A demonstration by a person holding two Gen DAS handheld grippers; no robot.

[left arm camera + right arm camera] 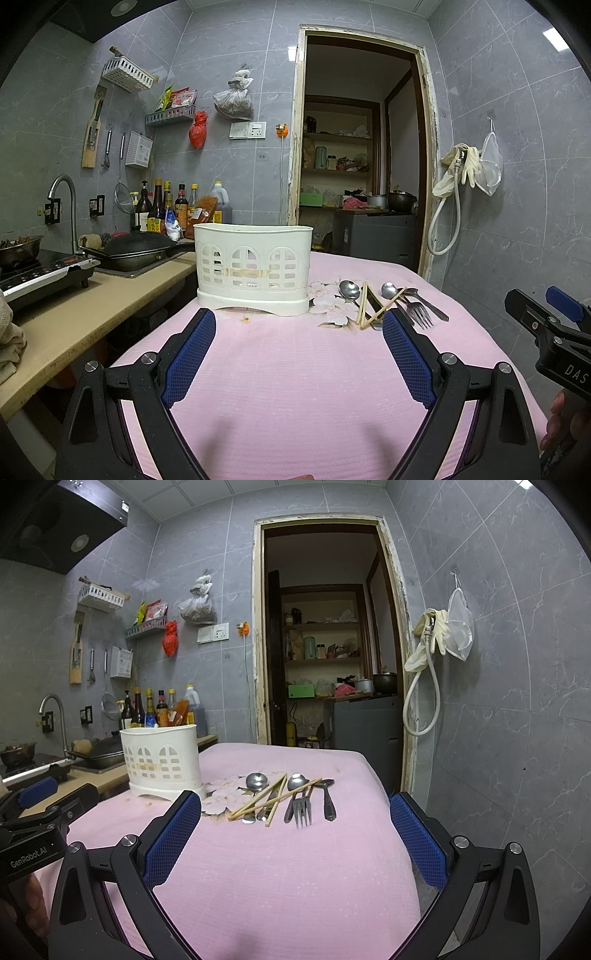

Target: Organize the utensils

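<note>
A white slotted utensil holder (253,271) (162,762) stands on the pink tablecloth (295,369) (280,867). To its right lies a loose pile of utensils: two spoons (349,289) (256,781), wooden chopsticks (364,304) (275,800), a fork (421,314) (302,808) and other metal pieces. My left gripper (299,325) hovers open in front of the holder, nothing between its blue pads. My right gripper (295,808) is open too, low over the cloth, with the pile ahead between its fingers. Each gripper shows at the edge of the other's view.
A counter (110,295) on the left carries a wok (136,251), an induction hob (40,275), a sink tap (64,192) and sauce bottles (177,206). An open doorway (358,147) lies behind the table. The table's right edge drops near a tiled wall (498,720).
</note>
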